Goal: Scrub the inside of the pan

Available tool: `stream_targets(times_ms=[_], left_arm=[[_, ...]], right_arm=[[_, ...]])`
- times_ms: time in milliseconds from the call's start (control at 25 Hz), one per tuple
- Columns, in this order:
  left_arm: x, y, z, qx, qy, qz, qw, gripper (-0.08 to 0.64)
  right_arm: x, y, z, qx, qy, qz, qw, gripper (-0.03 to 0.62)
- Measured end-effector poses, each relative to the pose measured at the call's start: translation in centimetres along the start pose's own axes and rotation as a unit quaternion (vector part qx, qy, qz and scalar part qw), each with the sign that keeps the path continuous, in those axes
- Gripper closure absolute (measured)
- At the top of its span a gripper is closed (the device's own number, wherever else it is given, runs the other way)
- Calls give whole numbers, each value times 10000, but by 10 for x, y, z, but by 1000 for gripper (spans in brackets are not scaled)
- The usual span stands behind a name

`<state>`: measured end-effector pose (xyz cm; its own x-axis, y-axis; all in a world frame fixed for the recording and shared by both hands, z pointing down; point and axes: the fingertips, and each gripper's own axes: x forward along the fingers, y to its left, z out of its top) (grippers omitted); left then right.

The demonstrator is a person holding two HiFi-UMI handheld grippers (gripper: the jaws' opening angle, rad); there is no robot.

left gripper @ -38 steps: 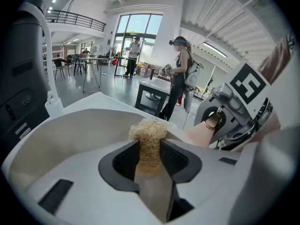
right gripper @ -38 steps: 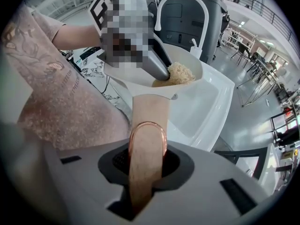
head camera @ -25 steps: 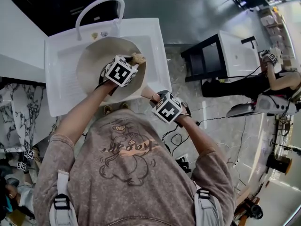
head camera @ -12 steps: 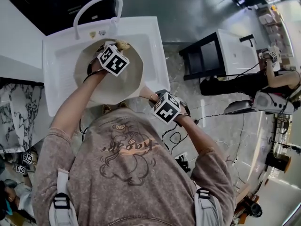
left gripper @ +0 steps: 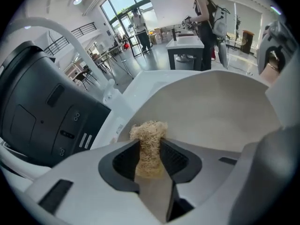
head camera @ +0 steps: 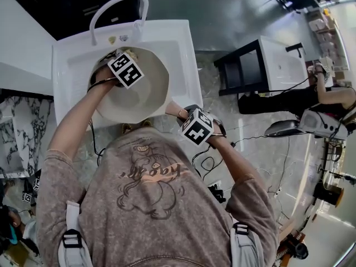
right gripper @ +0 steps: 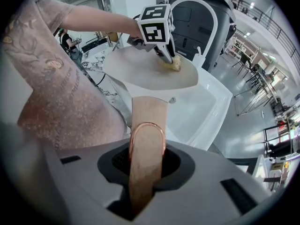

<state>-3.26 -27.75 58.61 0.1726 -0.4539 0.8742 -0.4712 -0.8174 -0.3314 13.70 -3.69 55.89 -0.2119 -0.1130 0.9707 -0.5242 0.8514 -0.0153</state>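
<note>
A: Pan [head camera: 146, 93], where and what like?
B: In the white sink [head camera: 181, 49], tilted. Cream inside, tan handle [right gripper: 149, 111] w/ copper ring, pointing near-right.
A: Grippers?
B: Right gripper [right gripper: 146, 165] clenched on the handle. Left gripper [left gripper: 150, 156] grasps a straw-coloured scrubber [left gripper: 149, 131], touching the pan's inside, far left.

The left gripper [head camera: 124, 57] moved across the pan [head camera: 147, 93], away from the person [head camera: 150, 193] and leftward, carrying the scrubber [left gripper: 149, 139] clamped in its jaws. Bare pan floor formerly left of the gripper was afterwards right of it; the faucet [head camera: 117, 7] stood closer ahead.
</note>
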Motion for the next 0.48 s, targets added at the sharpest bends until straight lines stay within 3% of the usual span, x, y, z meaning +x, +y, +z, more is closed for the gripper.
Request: stream_targets(times_ms=[280,480], left_arm=[[-5,-5,-44,422,849,-542,9940,416],[-9,-17,-65,624,1222,-856,9868,416]], right_arm=[[-1,-6,3,-90,27,-81,9999,489],[1,-6,5,-221,33,-148,9996,488]])
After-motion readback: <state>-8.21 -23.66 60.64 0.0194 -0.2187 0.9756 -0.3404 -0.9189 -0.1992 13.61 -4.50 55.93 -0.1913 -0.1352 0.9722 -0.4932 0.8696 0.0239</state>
